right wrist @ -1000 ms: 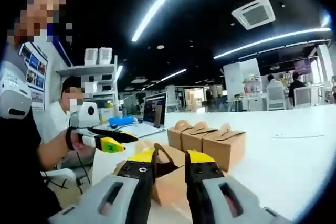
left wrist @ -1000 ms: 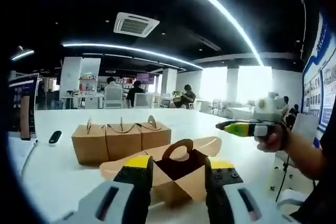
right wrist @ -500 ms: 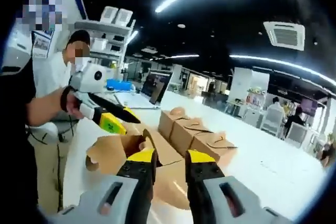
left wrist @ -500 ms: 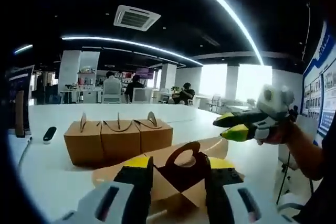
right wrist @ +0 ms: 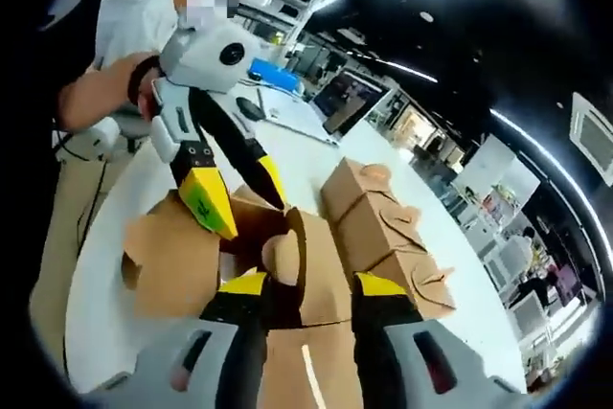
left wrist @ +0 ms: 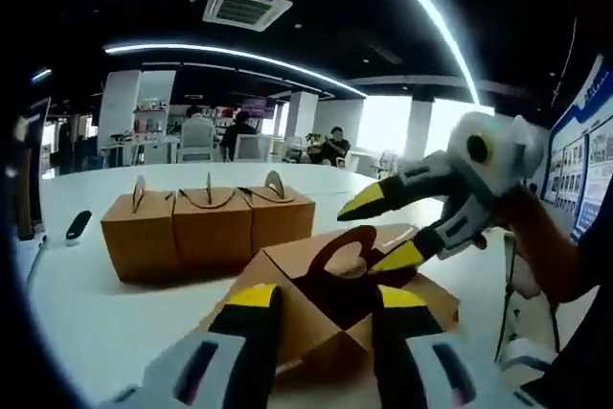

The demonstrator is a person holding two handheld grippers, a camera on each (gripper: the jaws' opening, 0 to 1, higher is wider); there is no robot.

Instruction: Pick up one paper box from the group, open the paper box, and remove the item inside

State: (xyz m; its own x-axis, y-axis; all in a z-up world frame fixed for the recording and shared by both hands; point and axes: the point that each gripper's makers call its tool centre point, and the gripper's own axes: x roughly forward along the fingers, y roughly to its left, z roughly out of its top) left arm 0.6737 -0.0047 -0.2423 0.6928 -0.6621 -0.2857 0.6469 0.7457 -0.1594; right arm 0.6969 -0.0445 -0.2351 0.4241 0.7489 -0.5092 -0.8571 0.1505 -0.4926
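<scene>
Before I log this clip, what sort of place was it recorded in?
Most likely an open-plan office or showroom. A long white table carries the paper boxes, a laptop stands open at its far end, people sit at desks in the background, and a ceiling air-conditioning vent sits beside strip lights.

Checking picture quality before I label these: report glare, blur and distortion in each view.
Left gripper view: ceiling light strips blow out white, windows behind are overexposed, fisheye bends the table edge; the open paper box and right tongs are fairly sharp.
Right gripper view: strongly tilted, the row of closed boxes is slightly soft, the left tongs are clear.
</scene>
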